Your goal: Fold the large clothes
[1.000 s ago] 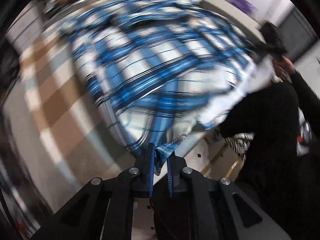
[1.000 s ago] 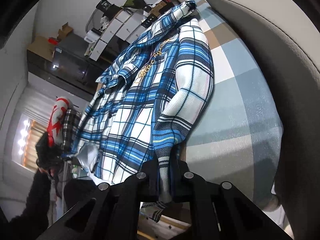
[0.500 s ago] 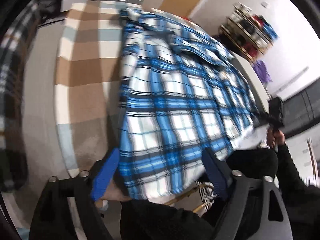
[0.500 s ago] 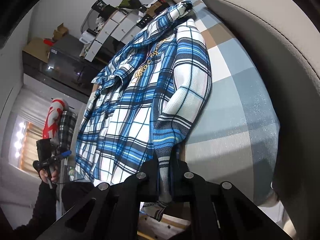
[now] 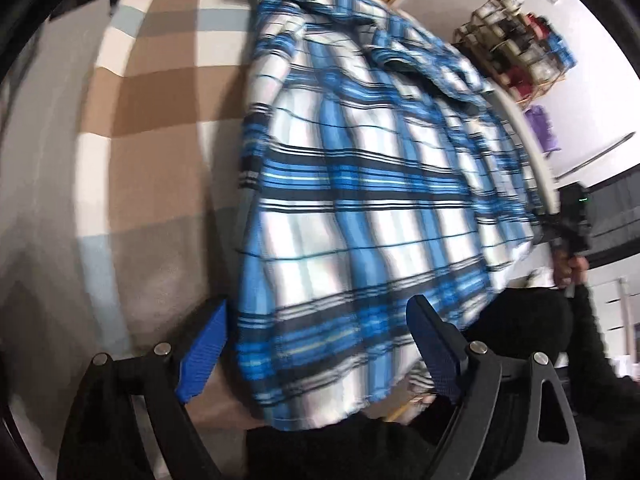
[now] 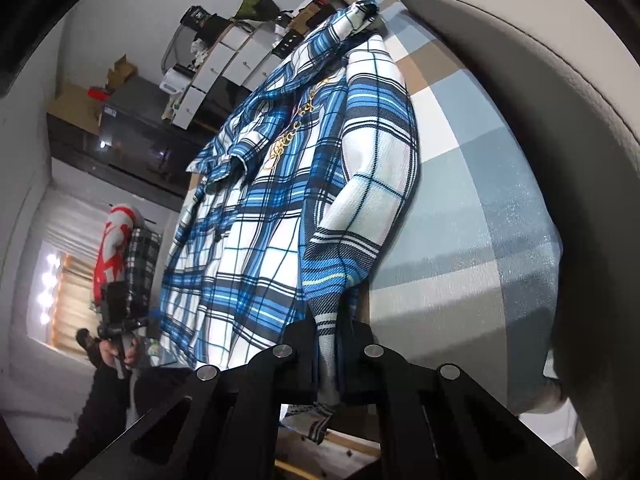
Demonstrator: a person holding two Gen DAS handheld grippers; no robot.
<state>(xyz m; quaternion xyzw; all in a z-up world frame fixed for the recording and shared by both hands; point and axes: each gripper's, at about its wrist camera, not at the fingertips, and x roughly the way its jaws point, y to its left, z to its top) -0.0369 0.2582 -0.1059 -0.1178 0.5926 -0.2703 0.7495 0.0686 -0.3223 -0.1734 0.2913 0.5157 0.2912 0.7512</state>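
Note:
A blue, white and black plaid shirt (image 5: 360, 184) lies spread on the checked bed cover (image 5: 152, 120), its hem hanging over the near edge. My left gripper (image 5: 316, 308) stands open above that hem, and its blue pads (image 5: 200, 356) touch no cloth. In the right wrist view the shirt (image 6: 260, 240) runs away from me, with a sleeve folded along its right side. My right gripper (image 6: 326, 320) is shut on the shirt's lower corner, the cloth pinched between its jaws. The left gripper (image 6: 138, 322) shows small at the far left, held by a hand.
A grey padded edge (image 6: 540, 80) borders the bed on the right. White drawers and a dark cabinet (image 6: 224, 64) stand beyond the shirt's collar. A shelf of goods (image 5: 516, 68) is against the wall. The person's dark sleeve (image 5: 592, 360) reaches to the right gripper (image 5: 572, 220).
My left gripper has let go of the shirt's hem corner and opened wide, then rolled and shifted over the hem. The shirt has settled flat. The right gripper keeps its hold unmoved.

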